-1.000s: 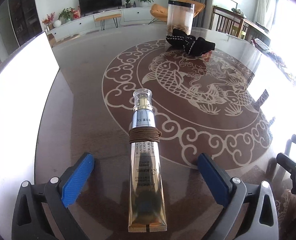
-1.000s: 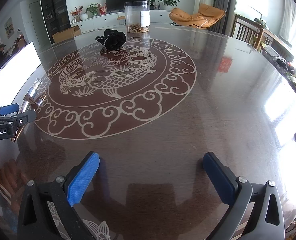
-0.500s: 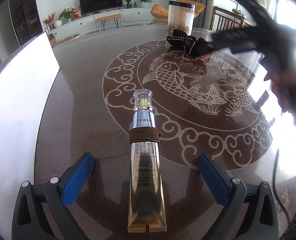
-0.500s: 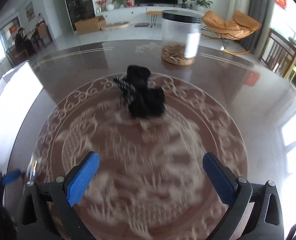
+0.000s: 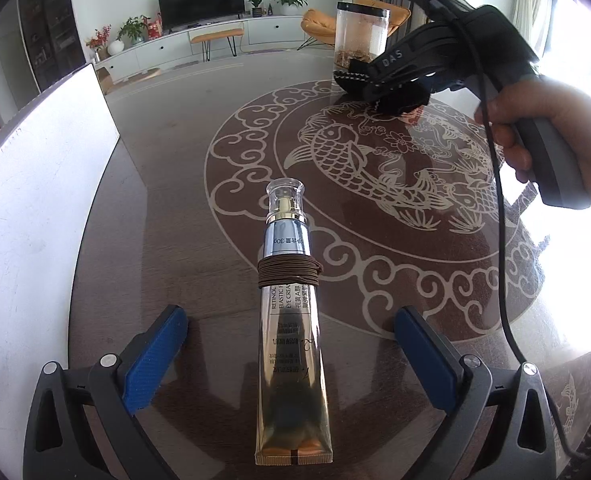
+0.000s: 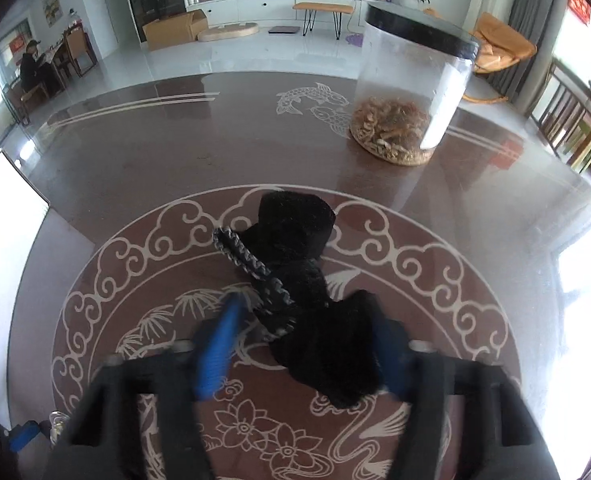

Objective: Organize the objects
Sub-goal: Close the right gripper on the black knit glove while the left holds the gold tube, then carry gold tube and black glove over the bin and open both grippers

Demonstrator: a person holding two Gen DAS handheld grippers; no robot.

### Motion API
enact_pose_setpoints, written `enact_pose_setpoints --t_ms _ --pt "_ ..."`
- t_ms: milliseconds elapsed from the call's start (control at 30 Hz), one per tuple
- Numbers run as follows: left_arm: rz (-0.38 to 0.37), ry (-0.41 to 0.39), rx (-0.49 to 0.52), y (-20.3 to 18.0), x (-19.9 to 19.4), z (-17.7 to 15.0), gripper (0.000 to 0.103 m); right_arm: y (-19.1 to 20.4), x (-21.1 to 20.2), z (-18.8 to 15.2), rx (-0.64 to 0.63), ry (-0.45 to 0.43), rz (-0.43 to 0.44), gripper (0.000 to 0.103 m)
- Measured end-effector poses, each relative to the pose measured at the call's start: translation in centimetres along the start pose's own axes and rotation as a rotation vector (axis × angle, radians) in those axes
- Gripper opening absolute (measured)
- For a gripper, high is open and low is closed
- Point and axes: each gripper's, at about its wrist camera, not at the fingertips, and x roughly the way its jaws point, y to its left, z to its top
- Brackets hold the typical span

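On table (image 5: 167,184), around fish medallion (image 5: 379,160): we keep clear jar (image 6: 411,88) beyond its far rim. Black knit cloth (image 6: 303,280) on far rim; our right gripper (image 6: 307,344) has just been closing, cloth between jaws, grip unconfirmed. Left gripper (image 5: 291,352) wide open, straddling cream tube (image 5: 291,344) near medallion's near rim, likely next pick.

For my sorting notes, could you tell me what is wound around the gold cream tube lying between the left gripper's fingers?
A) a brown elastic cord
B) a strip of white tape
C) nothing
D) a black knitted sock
A: a brown elastic cord is coiled around the gold cream tube.
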Motion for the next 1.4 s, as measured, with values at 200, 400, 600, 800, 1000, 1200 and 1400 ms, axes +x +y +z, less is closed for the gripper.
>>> enact_pose_setpoints --t_ms 200,400,600,800,1000,1200,1400 --pt "-0.007 0.002 0.002 0.1 0.0 0.1 0.103 -0.7 -3.6 -6.4 0.036 -0.035 0.112 0.043" --pt "-0.068 -0.004 0.092 -1.0 -0.7 -0.6 0.095 -1.1 -10.2 -19.1 0.065 -0.042 0.169 0.043" --pt "-0.065 -0.026 0.095 -0.7 -0.2 0.5 0.082 -0.6 -13.9 -25.2 0.057 -0.062 0.127 0.045" --pt "-0.089 -0.055 0.040 0.6 -0.1 1.3 0.027 -0.7 -16.0 -25.3 -0.017 -0.074 0.070 0.089" --pt "-0.155 -0.131 -0.019 1.4 -3.3 -1.1 0.027 1.6 -13.6 -24.6 -0.169 0.006 0.145 0.073" --pt "-0.274 -0.307 -0.065 2.5 -10.7 -4.8 0.027 -0.3 -15.8 -25.7 0.013 -0.046 0.183 0.032" --pt "-0.308 -0.523 -0.160 8.0 -21.6 -6.7 0.027 4.2 -22.7 -23.0 -0.061 -0.158 0.240 0.032"
